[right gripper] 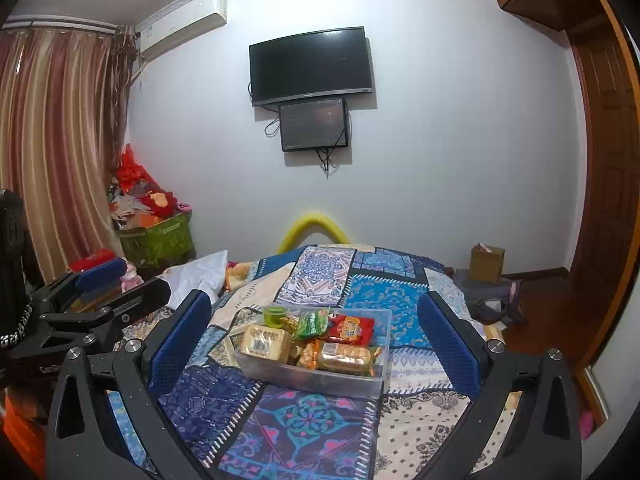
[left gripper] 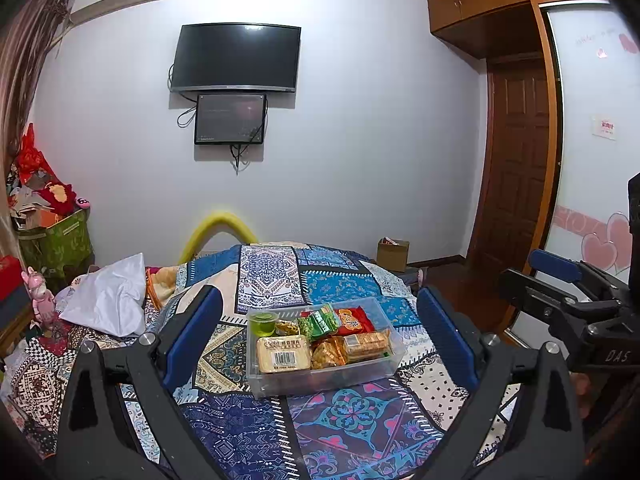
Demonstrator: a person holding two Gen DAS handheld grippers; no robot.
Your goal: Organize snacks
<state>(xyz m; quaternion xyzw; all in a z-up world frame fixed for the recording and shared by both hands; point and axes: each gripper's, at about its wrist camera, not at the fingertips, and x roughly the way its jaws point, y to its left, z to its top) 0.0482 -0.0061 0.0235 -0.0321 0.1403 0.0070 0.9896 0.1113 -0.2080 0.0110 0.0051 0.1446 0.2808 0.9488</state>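
Looks like snacks are all in the clear bin (left gripper: 320,376) ahead between both wide-open, empty grippers, left gripper (left gripper: 320,332) and right gripper (right gripper: 316,340), so probably just backing off next.

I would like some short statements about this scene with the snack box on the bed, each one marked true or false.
1. The clear plastic box stands on the patterned patchwork bedcover. True.
2. The left gripper is shut on a snack. False: its jaws are wide open and hold nothing.
3. The green jelly cup is inside the box, in a far corner. True.
4. The right gripper is open and empty. True.
5. The red snack packet lies on the bedcover outside the box. False: it lies in the box.
6. The black wall television shows a bright picture. False: its screen is dark.
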